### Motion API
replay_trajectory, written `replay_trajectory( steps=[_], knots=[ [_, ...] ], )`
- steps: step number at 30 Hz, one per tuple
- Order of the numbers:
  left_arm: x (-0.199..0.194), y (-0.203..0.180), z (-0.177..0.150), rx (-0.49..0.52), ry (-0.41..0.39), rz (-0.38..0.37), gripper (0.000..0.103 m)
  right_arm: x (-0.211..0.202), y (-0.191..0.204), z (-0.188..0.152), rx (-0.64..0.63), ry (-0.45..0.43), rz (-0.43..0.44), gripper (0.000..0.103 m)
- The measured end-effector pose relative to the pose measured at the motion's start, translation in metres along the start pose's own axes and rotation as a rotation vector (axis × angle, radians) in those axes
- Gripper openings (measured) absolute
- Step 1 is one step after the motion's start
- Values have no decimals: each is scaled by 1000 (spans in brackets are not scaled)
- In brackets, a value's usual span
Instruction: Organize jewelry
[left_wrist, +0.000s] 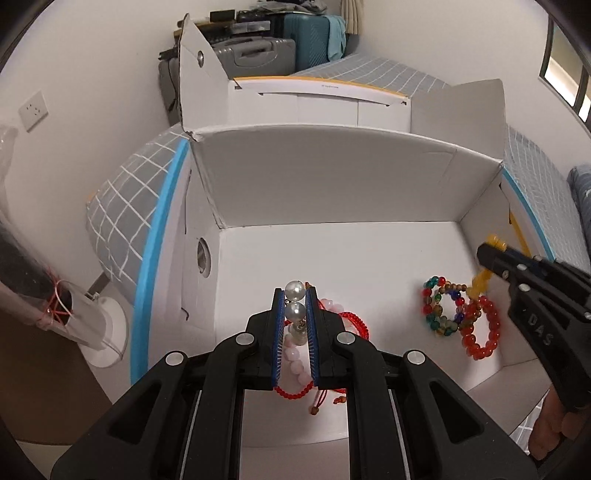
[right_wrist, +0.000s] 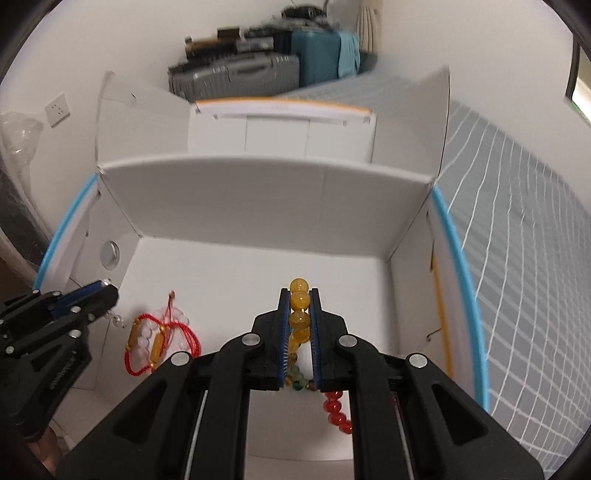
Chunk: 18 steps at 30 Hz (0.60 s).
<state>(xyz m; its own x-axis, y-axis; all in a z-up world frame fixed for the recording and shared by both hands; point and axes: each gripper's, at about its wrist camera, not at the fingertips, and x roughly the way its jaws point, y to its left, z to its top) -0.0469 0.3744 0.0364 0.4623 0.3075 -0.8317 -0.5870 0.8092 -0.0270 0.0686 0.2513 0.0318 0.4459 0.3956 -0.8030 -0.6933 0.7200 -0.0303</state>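
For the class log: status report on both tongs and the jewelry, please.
Left tongs shut on pearl bracelet. Right tongs shut on yellow bead bracelet. Both over white box. Nothing in the way.

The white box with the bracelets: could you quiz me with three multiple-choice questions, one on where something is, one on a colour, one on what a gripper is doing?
1. Where does the red bead bracelet lie?
A. on the floor of the white box
B. on the bed cover
C. on a suitcase

2. What colour are the beads in the right gripper?
A. blue
B. yellow
C. black

3. What is the left gripper doing?
A. standing wide open
B. shut on a pearl strand
C. gripping the box wall

Answers: 1 A, it rests on the box floor beside the multicoloured bracelet. 2 B, the yellow bead bracelet sits between its fingers. 3 B, pearls are pinched between its blue pads.
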Motion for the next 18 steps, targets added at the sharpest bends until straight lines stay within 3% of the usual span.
replay_trajectory(
  steps=[12, 13, 14, 16, 18],
  knots=[
    [6, -6, 4, 15, 29, 27, 12, 10, -1, -4, 10, 45, -31, 11],
    [4, -7, 4, 14, 19, 28, 16, 7, 1, -5, 1, 31, -45, 20],
    [1, -7, 4, 15, 1, 20, 32, 3, 2, -6, -5, 10, -54, 26],
    [-8, -9, 2, 16, -43, 19, 60, -7, 1, -8, 1, -34, -54, 50],
    [-16, -9, 0, 6, -82, 30, 68, -20, -1, -11, 5, -73, -42, 55]
  ],
)
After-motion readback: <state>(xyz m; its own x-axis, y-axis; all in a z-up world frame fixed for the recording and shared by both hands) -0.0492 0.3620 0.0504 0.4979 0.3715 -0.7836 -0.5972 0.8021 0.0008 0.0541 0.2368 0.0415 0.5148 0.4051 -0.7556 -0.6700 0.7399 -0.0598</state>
